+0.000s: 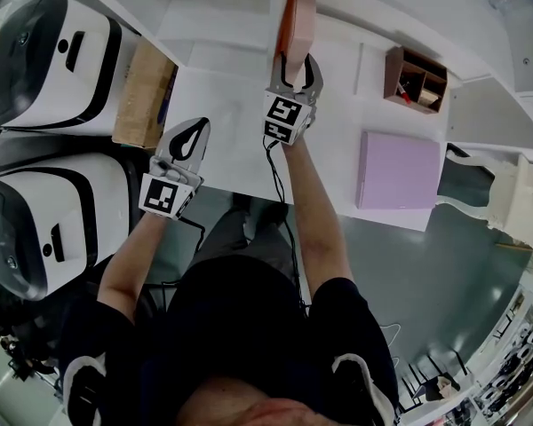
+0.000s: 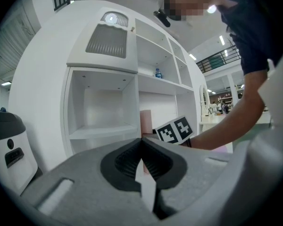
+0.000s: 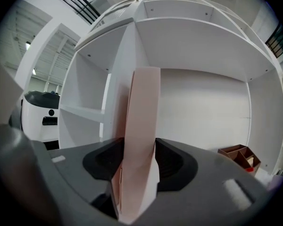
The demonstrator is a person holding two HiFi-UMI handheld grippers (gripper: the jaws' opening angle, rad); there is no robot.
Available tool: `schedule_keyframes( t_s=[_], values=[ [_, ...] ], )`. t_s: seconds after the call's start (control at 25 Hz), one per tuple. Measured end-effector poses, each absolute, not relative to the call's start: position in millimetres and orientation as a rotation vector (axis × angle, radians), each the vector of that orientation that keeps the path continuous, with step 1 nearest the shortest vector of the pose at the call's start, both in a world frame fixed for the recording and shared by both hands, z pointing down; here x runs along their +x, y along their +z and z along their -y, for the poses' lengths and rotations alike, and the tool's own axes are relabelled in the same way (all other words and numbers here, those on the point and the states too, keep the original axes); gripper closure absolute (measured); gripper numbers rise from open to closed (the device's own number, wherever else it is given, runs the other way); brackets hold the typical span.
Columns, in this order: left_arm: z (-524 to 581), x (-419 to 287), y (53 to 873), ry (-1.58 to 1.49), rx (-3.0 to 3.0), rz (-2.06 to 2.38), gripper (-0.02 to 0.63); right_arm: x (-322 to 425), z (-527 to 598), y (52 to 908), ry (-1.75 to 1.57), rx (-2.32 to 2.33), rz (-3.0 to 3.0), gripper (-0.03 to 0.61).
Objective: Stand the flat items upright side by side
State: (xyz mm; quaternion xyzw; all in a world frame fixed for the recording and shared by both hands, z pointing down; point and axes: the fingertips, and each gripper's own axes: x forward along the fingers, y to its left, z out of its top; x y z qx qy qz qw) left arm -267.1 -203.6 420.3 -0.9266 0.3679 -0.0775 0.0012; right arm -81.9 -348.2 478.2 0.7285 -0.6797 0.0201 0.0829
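Observation:
A tall salmon-pink book (image 1: pixel 298 16) stands on edge on the white table (image 1: pixel 222 105), at the foot of the white shelf unit's divider. My right gripper (image 1: pixel 298 60) is shut on its near lower end. In the right gripper view both pads lie against the book (image 3: pixel 142 112), which rises upright between them. A flat lilac book (image 1: pixel 398 170) lies on the table at the right. My left gripper (image 1: pixel 198 127) hovers over the table's front left part, shut and empty. From the left gripper view (image 2: pixel 142 141) the pink book (image 2: pixel 146 120) shows beyond the right gripper's marker cube (image 2: pixel 174 130).
A brown cardboard box (image 1: pixel 144 94) lies on the table's left edge. A small wooden organiser (image 1: pixel 415 80) stands at the back right. Two white-and-black machines (image 1: pixel 49 60) (image 1: pixel 44 211) stand on the left. A cream chair (image 1: pixel 515 198) is at the right. Open shelf bays (image 3: pixel 203 112) lie behind the book.

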Motion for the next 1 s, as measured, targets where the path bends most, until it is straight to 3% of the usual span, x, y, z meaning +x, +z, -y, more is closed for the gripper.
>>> schedule_keyframes(
  t_s=[1.0],
  values=[
    [199,-280,427,-0.254,-2.913,-1.182,0.611,-96,338,480,-0.015,1.746,2.189,0.315]
  ],
)
